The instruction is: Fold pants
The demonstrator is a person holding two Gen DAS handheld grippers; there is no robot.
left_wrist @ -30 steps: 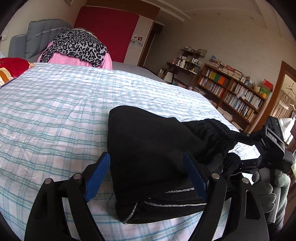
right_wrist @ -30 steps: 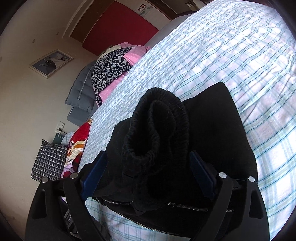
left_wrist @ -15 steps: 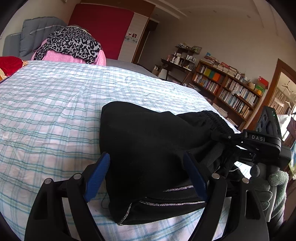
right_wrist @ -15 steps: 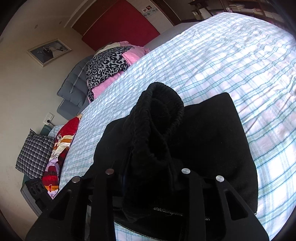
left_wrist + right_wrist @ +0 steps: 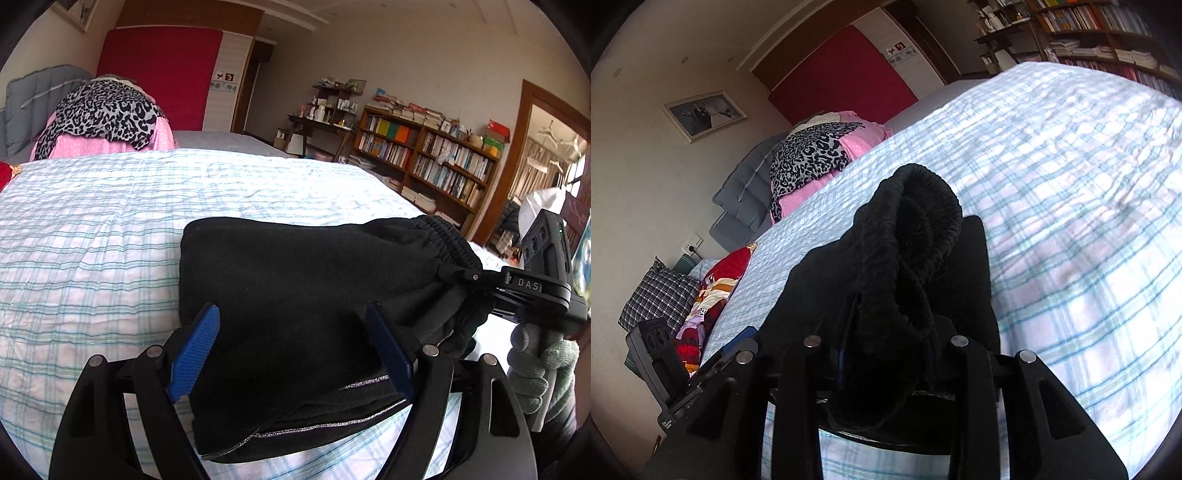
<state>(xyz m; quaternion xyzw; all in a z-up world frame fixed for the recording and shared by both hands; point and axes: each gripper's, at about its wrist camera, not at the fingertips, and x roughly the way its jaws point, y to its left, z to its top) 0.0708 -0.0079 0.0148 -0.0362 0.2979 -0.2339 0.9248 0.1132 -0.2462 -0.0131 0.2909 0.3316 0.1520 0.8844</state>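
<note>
Black pants (image 5: 295,288) lie folded in a thick bundle on the checked bed sheet (image 5: 92,236). My left gripper (image 5: 295,350) is open, its blue pads (image 5: 194,350) on either side of the bundle's near edge with its silver trim. My right gripper (image 5: 886,347) is shut on the elastic waistband (image 5: 916,229) and holds it lifted above the bundle. In the left wrist view the right gripper (image 5: 461,275) shows at the right, clamped on the waistband (image 5: 443,236), with a gloved hand below it.
A pile of leopard-print and pink clothes (image 5: 103,118) sits at the bed's far end, before a grey headboard. Red and patterned clothes (image 5: 716,280) and a checked pillow (image 5: 661,295) lie at the bed's left side. Bookshelves (image 5: 424,158) and a doorway stand right.
My right gripper has shut on the waistband; it was open around it a second ago. My left gripper stays open around the bundle and has lowered a little.
</note>
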